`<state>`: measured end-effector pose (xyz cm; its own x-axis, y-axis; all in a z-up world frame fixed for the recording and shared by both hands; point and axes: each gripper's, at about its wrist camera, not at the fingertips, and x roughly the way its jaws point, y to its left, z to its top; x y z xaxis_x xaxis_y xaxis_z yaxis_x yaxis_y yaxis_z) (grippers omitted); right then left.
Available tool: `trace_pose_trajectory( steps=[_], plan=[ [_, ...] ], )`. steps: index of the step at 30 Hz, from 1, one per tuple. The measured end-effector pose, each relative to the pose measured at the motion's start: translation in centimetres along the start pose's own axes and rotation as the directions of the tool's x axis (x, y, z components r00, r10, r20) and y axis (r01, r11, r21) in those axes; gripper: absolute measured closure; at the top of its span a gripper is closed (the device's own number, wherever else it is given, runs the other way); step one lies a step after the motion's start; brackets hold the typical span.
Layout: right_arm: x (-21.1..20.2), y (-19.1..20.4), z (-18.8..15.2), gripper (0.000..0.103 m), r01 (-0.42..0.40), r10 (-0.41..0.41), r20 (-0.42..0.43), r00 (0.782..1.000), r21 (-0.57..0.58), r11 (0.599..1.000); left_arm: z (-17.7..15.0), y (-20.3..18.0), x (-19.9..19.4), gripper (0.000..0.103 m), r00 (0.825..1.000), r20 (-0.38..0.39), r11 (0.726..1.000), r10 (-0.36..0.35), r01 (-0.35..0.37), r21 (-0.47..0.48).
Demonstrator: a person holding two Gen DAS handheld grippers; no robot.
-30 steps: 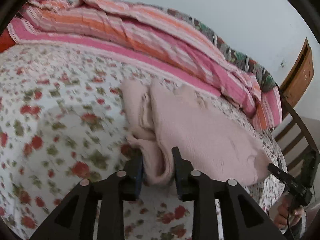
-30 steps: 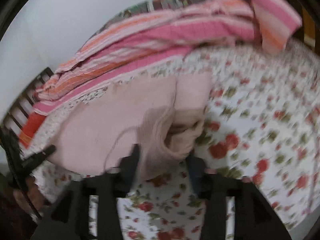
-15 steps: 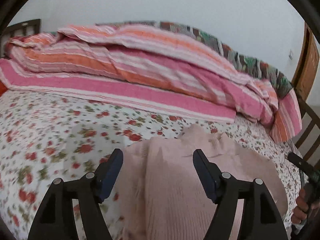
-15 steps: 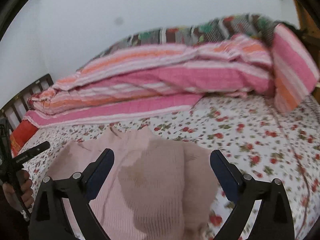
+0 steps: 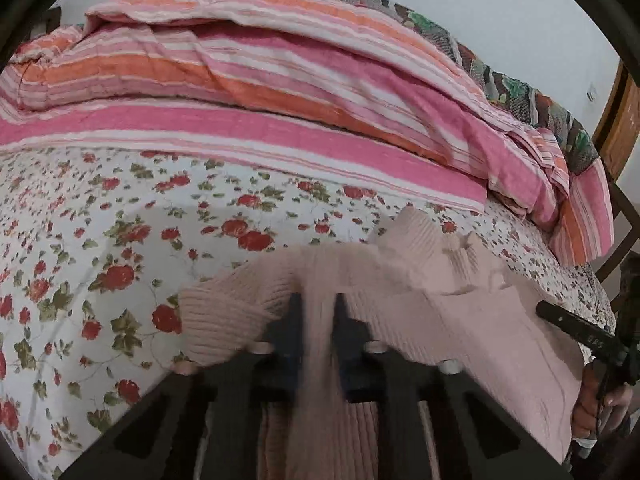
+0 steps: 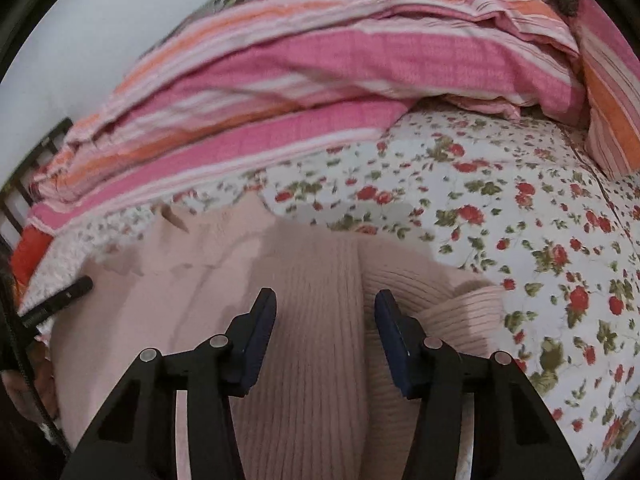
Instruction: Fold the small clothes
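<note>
A pale pink ribbed knit sweater (image 5: 460, 320) lies on the floral bedsheet (image 5: 100, 240); it also shows in the right wrist view (image 6: 312, 304). My left gripper (image 5: 318, 320) is shut on a fold of the sweater's near edge, with knit fabric pinched between the fingers. My right gripper (image 6: 326, 320) is open, its fingers straddling the ribbed cloth just above it. A rolled cuff or hem (image 6: 460, 300) lies right of the right gripper.
A striped pink and orange quilt (image 5: 280, 80) is piled along the far side of the bed. A wooden headboard (image 5: 616, 128) stands at the right. A dark bed rail (image 6: 24, 184) shows at the left. The other gripper's handle and hand (image 5: 592, 364) show at the sweater's edge.
Half a second ago both grippers were open above the sweater. Now the left gripper has closed on a fold of it; the right gripper has lowered and narrowed but stays open.
</note>
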<state>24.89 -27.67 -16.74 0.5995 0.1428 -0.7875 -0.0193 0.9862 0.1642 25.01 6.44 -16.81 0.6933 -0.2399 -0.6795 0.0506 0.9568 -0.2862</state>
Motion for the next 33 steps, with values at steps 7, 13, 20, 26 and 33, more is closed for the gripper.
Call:
trace_pose_trajectory(
  steps=[7,13,20,26,33],
  plan=[
    [-1.9,0.7,0.2,0.097,-0.024,0.029,0.113,0.993,-0.05,0.998,0.7,-0.8,-0.9,0.096,0.995,0.084,0.998,-0.058,0.055,0.042],
    [0.4,-1.0,0.3,0.097,0.014,-0.015,0.023,1.0,0.054,0.998,1.1,-0.1,0.2,0.096,0.998,0.058,1.0,-0.016,0.017,-0.011],
    [0.2,-0.2,-0.7,0.094,0.051,-0.051,0.044,0.998,-0.005,0.999,-0.1,-0.8,1.7,0.093,0.998,-0.008,0.997,0.065,-0.064,0.04],
    [-0.6,-0.1,-0.9,0.075,0.007,-0.006,0.071,0.997,-0.017,1.0,-0.5,-1.4,1.3,0.088,0.996,0.011,0.993,0.089,-0.09,0.078],
    [-3.5,-0.3,-1.1,0.059,-0.042,0.041,0.168,0.985,-0.001,0.999,-0.9,-1.6,-0.1,0.078,0.996,0.058,0.994,0.064,-0.069,0.087]
  ],
)
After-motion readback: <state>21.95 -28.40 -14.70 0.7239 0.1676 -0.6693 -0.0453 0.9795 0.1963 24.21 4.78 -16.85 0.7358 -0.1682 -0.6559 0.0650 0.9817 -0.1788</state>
